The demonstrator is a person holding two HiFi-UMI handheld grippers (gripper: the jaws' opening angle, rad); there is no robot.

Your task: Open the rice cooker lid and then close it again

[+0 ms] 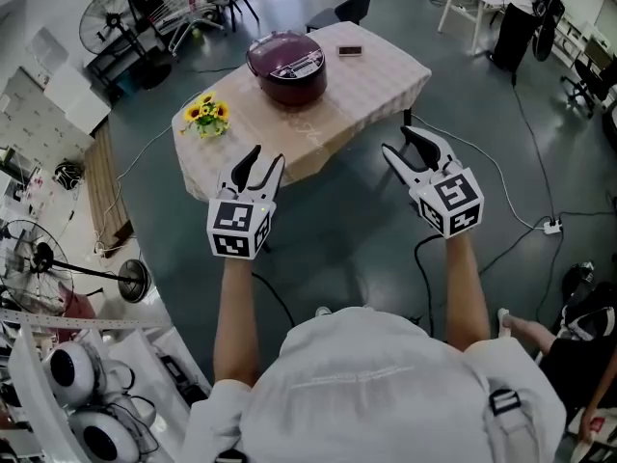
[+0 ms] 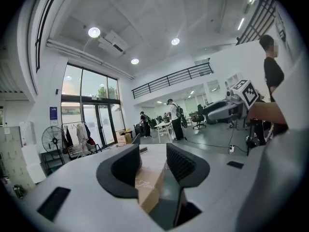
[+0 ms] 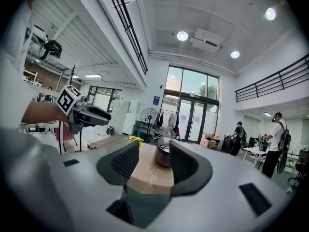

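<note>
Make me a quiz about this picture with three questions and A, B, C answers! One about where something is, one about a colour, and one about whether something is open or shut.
1. Where are the yellow flowers?
A. on the floor
B. on the table, left of the rice cooker in the head view
C. on a shelf

2. What colour is the rice cooker?
A. white
B. green
C. dark purple-red

3. How is the rice cooker's lid?
A. shut
B. standing wide open
C. lying on the floor

Answers:
1 B, the flowers sit at the table's left end.
2 C, its body and top are dark purple-red.
3 A, the lid lies flat on the cooker.
</note>
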